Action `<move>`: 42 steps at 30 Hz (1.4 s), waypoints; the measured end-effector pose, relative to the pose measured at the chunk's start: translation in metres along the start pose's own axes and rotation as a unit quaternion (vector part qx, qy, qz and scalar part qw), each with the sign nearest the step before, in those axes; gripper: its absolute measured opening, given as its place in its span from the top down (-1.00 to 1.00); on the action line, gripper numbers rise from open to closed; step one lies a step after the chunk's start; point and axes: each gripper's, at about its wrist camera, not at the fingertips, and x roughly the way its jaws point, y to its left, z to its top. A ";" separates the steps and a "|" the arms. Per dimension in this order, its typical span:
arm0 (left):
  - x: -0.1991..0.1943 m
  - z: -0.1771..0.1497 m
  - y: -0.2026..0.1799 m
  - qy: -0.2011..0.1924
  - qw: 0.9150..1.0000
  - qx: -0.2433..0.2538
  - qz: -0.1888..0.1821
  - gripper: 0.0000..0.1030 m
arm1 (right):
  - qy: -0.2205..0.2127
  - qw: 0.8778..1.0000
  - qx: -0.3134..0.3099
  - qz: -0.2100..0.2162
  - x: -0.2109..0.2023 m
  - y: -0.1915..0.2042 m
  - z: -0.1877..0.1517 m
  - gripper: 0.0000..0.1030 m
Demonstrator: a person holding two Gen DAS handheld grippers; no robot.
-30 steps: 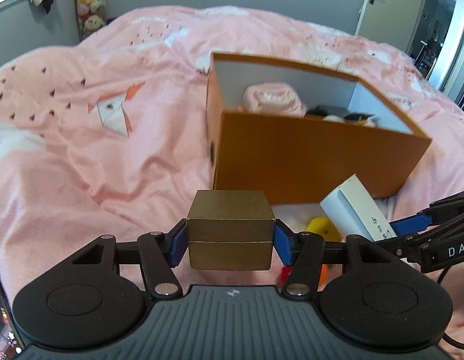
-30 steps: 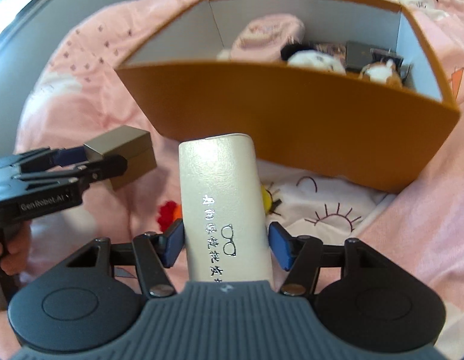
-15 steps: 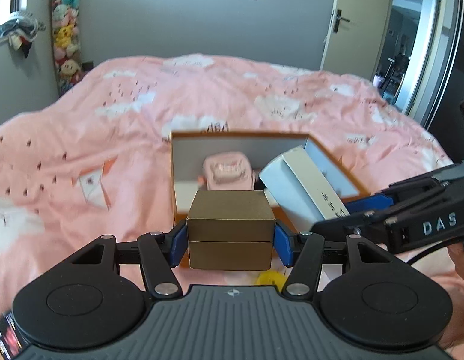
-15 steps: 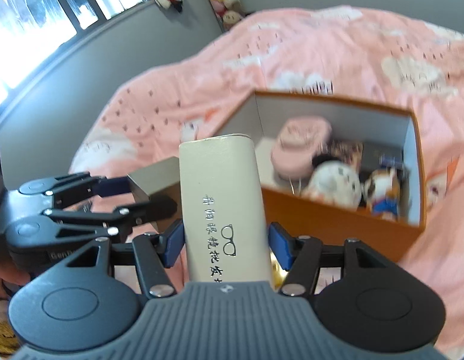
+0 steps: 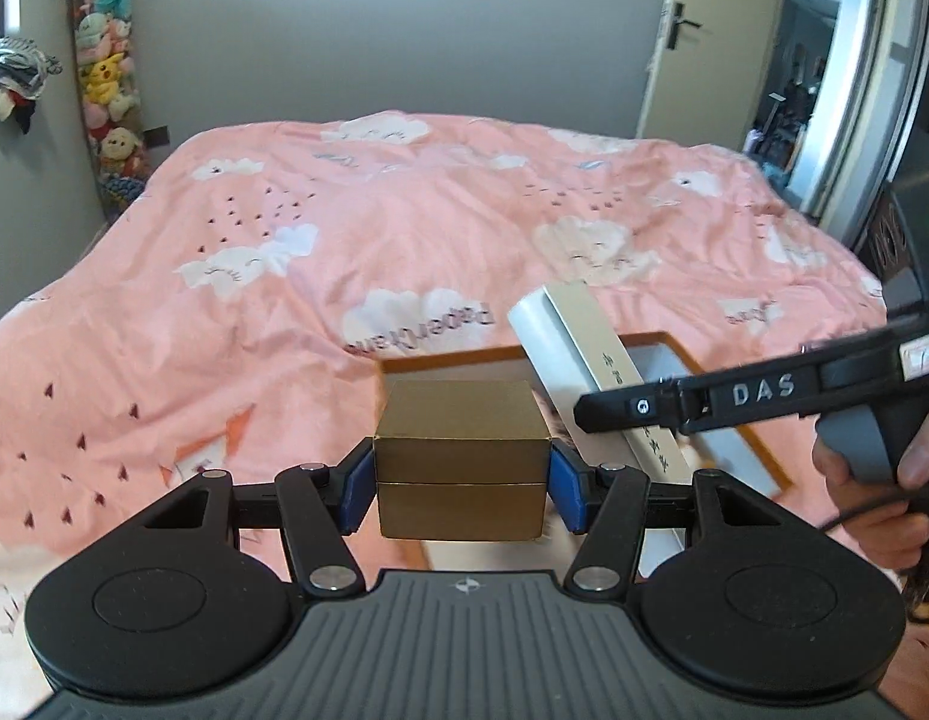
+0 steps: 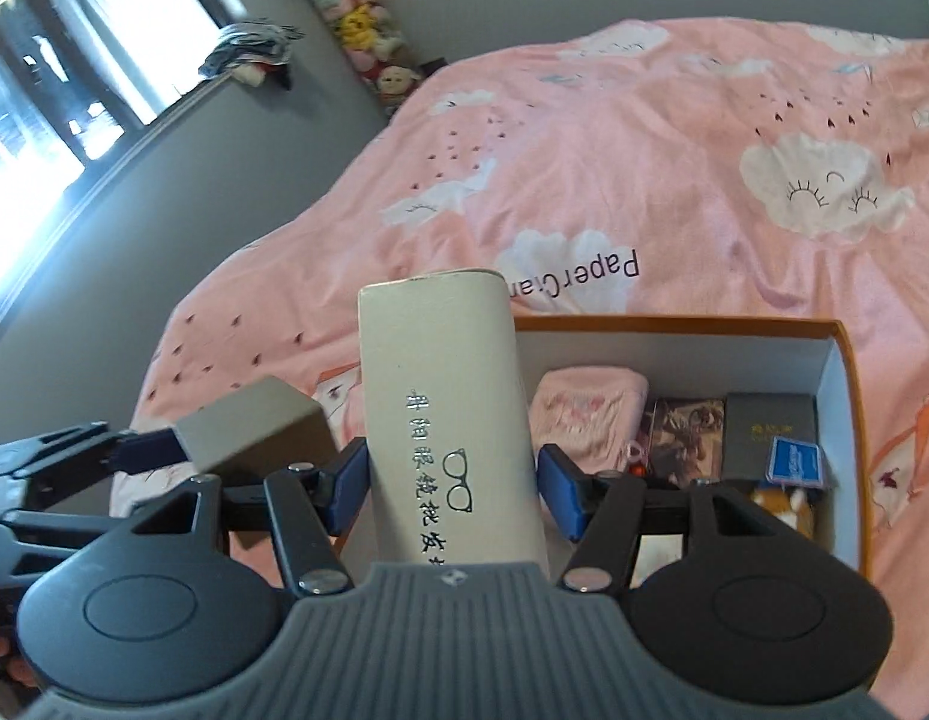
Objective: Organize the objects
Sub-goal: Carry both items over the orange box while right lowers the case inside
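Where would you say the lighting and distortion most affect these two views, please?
Right wrist view: the window at upper left is blown out to white and its frame bends with the fisheye. Left wrist view: light is even, though the door and wall edges curve at the borders, and the gold box stays sharp. Both views darken at the corners.

The gold box (image 5: 461, 456) and white case (image 5: 590, 360) hide most of the orange box (image 5: 758, 456).
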 end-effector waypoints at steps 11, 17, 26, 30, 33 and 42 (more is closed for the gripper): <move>0.047 0.016 0.037 0.081 0.995 0.007 0.061 -0.29 | 0.109 0.985 0.128 0.024 0.112 -0.030 0.006 -0.20; 0.071 0.017 0.047 0.119 0.991 0.002 0.062 -0.29 | 0.148 0.976 0.160 0.004 0.153 -0.036 0.001 -0.21; 0.083 0.019 0.046 0.128 0.990 0.004 0.061 -0.29 | 0.168 0.969 0.182 0.007 0.183 -0.038 0.007 -0.21; 0.083 0.020 0.046 0.127 0.990 0.004 0.061 -0.29 | 0.179 0.967 0.179 0.020 0.184 -0.041 0.010 -0.24; 0.081 0.020 0.045 0.125 0.990 0.005 0.062 -0.29 | 0.175 0.970 0.168 0.027 0.177 -0.042 0.013 -0.26; 0.067 0.027 0.036 0.107 0.993 0.013 0.049 -0.29 | 0.171 0.974 0.146 0.015 0.178 -0.053 0.018 0.08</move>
